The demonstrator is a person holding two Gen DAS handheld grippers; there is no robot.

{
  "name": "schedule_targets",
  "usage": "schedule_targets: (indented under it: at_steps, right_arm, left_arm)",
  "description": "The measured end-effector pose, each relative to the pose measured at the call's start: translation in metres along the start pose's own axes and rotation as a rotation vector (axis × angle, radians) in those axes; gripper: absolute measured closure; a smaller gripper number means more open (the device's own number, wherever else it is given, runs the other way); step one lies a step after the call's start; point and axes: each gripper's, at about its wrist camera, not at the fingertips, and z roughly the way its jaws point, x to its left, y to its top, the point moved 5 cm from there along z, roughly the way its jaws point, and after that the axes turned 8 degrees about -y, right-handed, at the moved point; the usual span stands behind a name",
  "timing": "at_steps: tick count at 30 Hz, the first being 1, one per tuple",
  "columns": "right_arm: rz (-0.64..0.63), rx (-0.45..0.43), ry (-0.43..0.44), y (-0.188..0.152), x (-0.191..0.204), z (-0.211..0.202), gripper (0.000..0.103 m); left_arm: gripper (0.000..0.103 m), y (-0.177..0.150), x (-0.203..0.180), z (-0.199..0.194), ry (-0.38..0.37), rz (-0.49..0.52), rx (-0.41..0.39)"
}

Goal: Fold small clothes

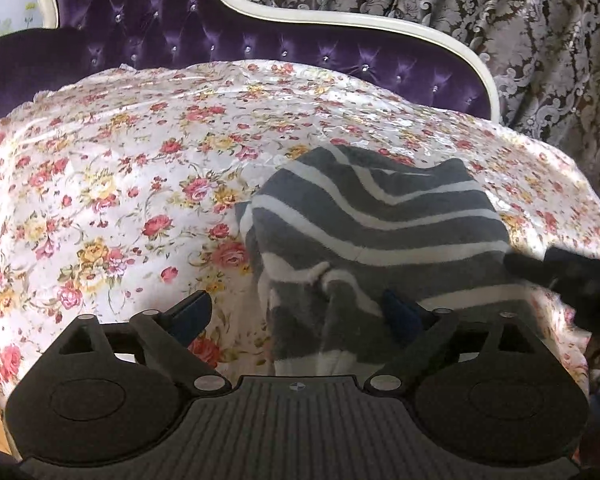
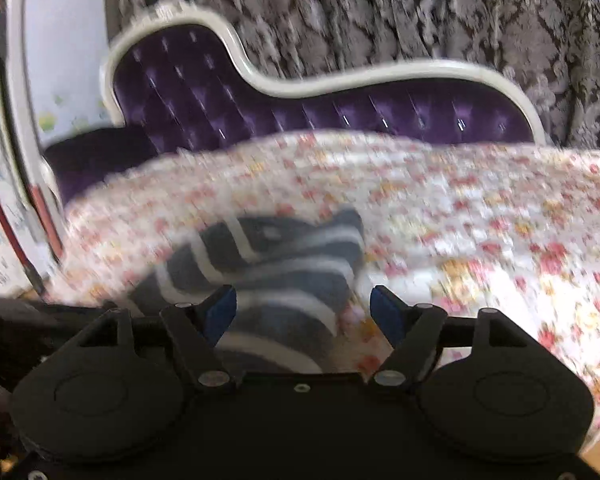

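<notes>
A: Where the floral cover (image 1: 112, 168) is spread over the cushion, a grey garment with white stripes (image 1: 380, 224) is seen lying in a rumpled heap, toward the right of the left wrist view.

B: How are the jaws of the left gripper (image 1: 300, 312) held?

A: They are held wide apart. One blue-padded fingertip is seen over the bare cover to the left of the garment, the other over the garment's near edge. No cloth is pinched between them.

B: And the right gripper (image 2: 306, 310)?

A: Its jaws are also spread. In the right wrist view, which is blurred, the near end of the striped garment (image 2: 268, 272) is seen between the two blue pads, nearer the left pad; whether that pad touches the cloth cannot be told. Nothing is gripped.

B: What is seen behind?

A: A purple tufted backrest (image 1: 220, 36) with a cream frame is seen behind the cover, and a patterned grey curtain (image 1: 500, 40) beyond it. At the right edge of the left wrist view a dark shape is seen touching the garment's side; it is too blurred to be identified
</notes>
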Motion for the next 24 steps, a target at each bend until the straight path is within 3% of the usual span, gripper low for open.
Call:
schedule_targets:
  at_steps: [3, 5, 14, 20, 24]
  right_arm:
    - [0.012, 0.08, -0.041, -0.017, -0.007, 0.016, 0.026]
    - [0.066, 0.084, -0.022, -0.019, -0.013, 0.014, 0.026]
    - [0.055, 0.091, -0.055, -0.019, -0.018, 0.012, 0.022]
    - [0.064, 0.101, -0.061, -0.019, -0.02, 0.013, 0.021]
    - [0.092, 0.094, -0.076, -0.012, -0.024, 0.005, 0.017]
  left_arm:
    - [0.005, -0.002, 0.003, 0.002, -0.016, -0.022, 0.007]
    - [0.004, -0.002, 0.004, 0.003, -0.02, -0.026, 0.005]
    - [0.004, -0.004, 0.015, -0.002, -0.048, -0.093, 0.007]
    - [0.005, -0.007, 0.031, -0.016, -0.019, -0.162, -0.007]
    - [0.005, -0.002, 0.031, -0.04, 0.032, -0.138, -0.05]
